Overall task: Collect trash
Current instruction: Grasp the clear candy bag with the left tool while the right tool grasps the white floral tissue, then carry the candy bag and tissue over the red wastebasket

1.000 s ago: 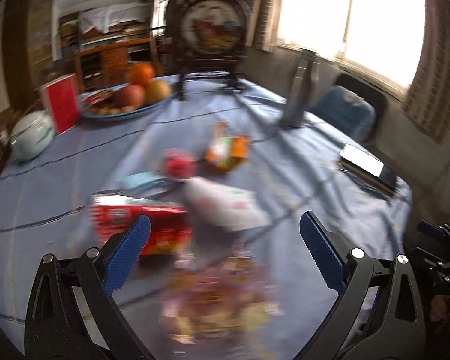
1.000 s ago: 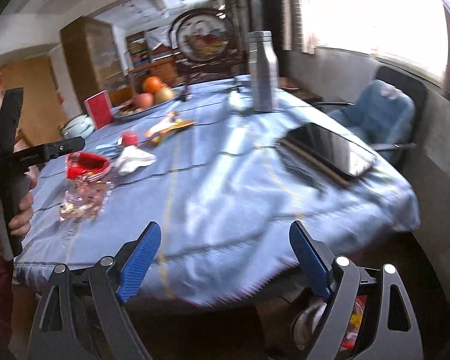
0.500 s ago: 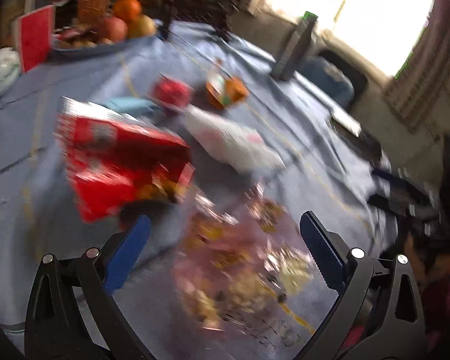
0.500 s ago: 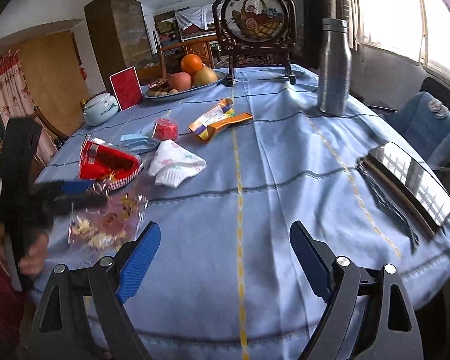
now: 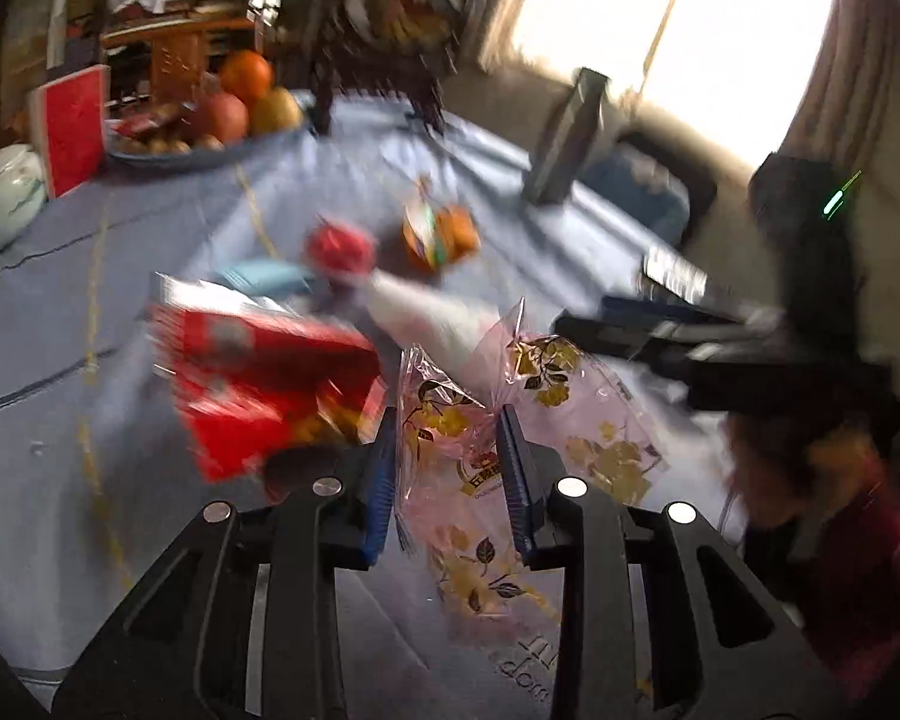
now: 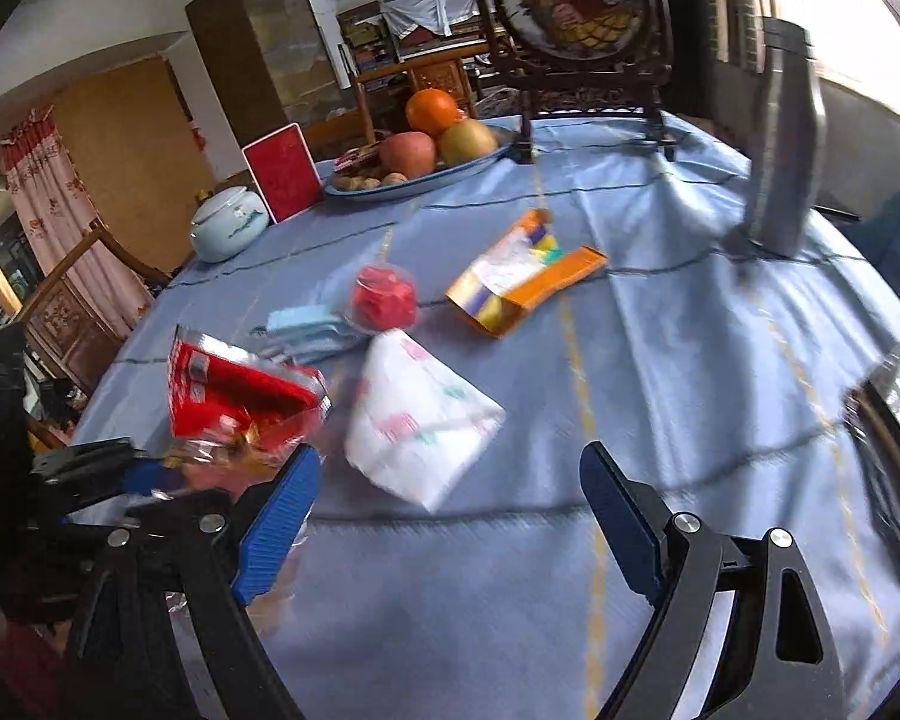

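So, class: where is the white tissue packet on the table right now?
In the right wrist view the white tissue packet lies near the middle of the blue tablecloth, just right of the red snack bag and below the red cup.

Motion blur smears most of the left wrist view: the red snack bag, the white wrapper behind it and the orange packet toward the table's far edge have no readable print. The flowered cellophane bag is partly covered by the left gripper. In the right wrist view the phone at the table's right edge is cut off by the frame, and the near tablecloth is blurred.
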Motion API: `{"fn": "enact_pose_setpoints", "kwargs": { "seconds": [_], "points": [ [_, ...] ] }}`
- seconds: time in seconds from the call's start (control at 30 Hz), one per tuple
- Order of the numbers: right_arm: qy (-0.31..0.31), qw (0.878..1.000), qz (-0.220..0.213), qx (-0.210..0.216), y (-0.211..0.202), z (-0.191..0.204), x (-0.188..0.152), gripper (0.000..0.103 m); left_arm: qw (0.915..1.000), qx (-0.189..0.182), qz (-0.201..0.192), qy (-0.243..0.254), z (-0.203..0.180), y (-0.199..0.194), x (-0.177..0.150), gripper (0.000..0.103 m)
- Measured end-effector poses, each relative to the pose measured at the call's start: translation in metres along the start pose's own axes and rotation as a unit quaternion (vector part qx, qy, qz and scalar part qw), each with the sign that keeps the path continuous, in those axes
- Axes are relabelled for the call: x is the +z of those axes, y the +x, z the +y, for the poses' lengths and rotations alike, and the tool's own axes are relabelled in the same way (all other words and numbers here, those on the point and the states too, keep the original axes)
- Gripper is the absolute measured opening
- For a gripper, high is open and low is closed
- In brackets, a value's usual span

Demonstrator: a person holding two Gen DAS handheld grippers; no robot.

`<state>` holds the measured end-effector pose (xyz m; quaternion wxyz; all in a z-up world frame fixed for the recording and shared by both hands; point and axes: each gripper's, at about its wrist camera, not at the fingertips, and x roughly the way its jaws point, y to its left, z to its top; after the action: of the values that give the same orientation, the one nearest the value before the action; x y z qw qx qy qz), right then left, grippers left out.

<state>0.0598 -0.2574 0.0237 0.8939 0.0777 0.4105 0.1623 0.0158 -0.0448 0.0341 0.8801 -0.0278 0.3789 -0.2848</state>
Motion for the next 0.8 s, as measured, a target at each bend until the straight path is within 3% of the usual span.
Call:
{"fn": "enact_pose_setpoints", "kwargs": {
  "seconds": [0.1,0.2,0.3,0.4,0.43,0.47,0.5,0.63,0.8],
  "points": [
    [0.015,1.000,0.013,0.013,0.015,0.002,0.008,0.087,0.9986,0.013,-0.037,-0.037,0.020,-0.020,0.008,0.033],
    [0.026,0.999,0.016,0.008,0.024,0.001,0.012,0.087,0.9939,0.054,-0.064,-0.072,0.039,-0.033,0.012,0.033],
    [0.024,0.999,0.032,0.002,0.037,0.005,0.012,0.087,0.9888,0.083,-0.073,-0.100,0.051,-0.036,0.016,0.033],
    [-0.005,0.999,0.045,-0.015,0.050,0.016,0.006,0.084,0.9871,0.089,-0.074,-0.110,0.058,-0.034,0.018,0.033],
    [-0.010,0.999,0.048,-0.019,0.054,0.017,0.005,0.063,0.9870,0.090,-0.073,-0.111,0.058,-0.033,0.018,0.033],
    [-0.009,0.998,0.055,-0.013,0.056,0.017,0.004,0.016,0.9870,0.091,-0.073,-0.111,0.059,-0.033,0.018,0.033],
    [0.004,0.998,0.054,0.014,0.054,0.014,0.002,0.005,0.9870,0.092,-0.073,-0.110,0.059,-0.033,0.018,0.033],
    [0.000,1.000,-0.010,0.003,0.014,0.012,-0.005,0.003,0.9870,0.086,-0.082,-0.108,0.058,-0.034,0.017,0.033],
    [-0.003,0.998,-0.059,-0.021,-0.040,-0.002,-0.022,0.003,0.9897,0.072,-0.085,-0.090,0.048,-0.036,0.013,0.033]
  ]
}}
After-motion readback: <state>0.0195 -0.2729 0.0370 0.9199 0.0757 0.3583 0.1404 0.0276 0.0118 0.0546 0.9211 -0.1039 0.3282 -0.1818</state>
